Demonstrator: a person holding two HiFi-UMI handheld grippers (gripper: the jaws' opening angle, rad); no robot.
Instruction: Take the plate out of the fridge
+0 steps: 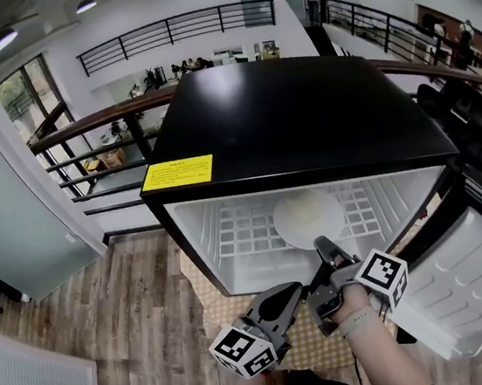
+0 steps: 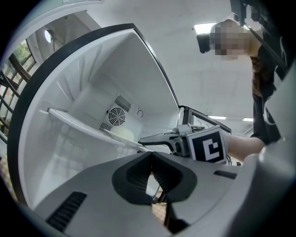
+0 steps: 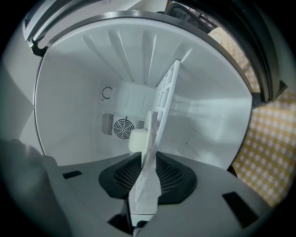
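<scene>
A small black fridge (image 1: 292,110) stands open, with a round white plate (image 1: 306,216) lying on its white wire shelf (image 1: 234,236). My right gripper (image 1: 323,245) reaches in at the plate's front rim. In the right gripper view the white rim runs edge-on between the pads, the plate (image 3: 137,140) showing beside the shelf (image 3: 166,92), and the right gripper (image 3: 148,157) is shut on it. My left gripper (image 1: 296,288) hangs lower, in front of the opening, and the left gripper (image 2: 150,155) is shut on nothing. From there I see the plate (image 2: 124,134) and the right gripper (image 2: 144,139) at the shelf (image 2: 78,121).
The white-lined fridge door (image 1: 473,280) is swung open at the right. A yellow checked mat (image 1: 309,341) lies under the fridge on the wooden floor. A railing (image 1: 83,129) runs behind, and a grey wall (image 1: 7,218) rises at the left. A fan grille (image 3: 124,127) sits in the back wall.
</scene>
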